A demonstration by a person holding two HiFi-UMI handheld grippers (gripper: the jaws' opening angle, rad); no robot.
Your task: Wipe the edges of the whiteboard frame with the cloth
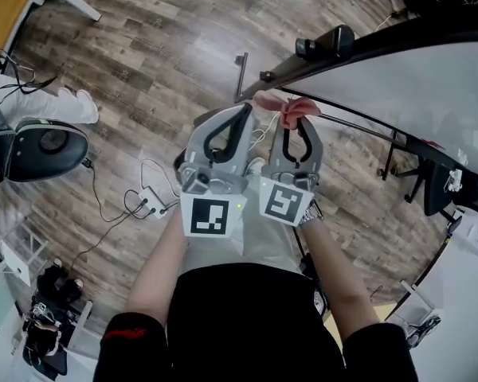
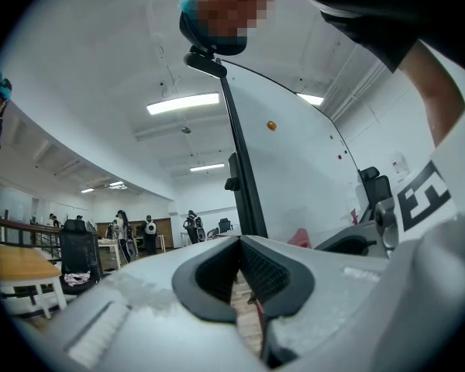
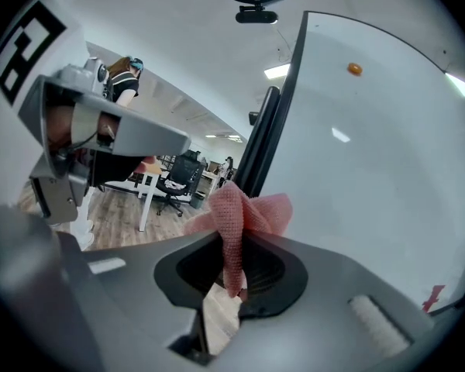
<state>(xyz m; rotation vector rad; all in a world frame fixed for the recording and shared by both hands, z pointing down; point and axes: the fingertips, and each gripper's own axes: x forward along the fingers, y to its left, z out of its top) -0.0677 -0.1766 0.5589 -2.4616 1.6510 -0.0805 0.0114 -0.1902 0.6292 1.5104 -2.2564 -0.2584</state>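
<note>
Judged soft and light, the cloth (image 1: pixel 291 107) is pinched mid-fold by the right tool (image 1: pixel 295 127) at picture centre, beside the whiteboard frame (image 1: pixel 327 60); the left tool (image 1: pixel 242 118) is clenched empty.

Open floor (image 1: pixel 159 46) left — whiteboard frame (image 1: pixel 422 34) ahead

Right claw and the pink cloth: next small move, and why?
Probably ease the right claw forward to press the pink cloth onto the black whiteboard frame. The claw is shut on the cloth, whose bunched end sits close to the frame edge; contact isn't clear. The left claw is shut and empty.
</note>
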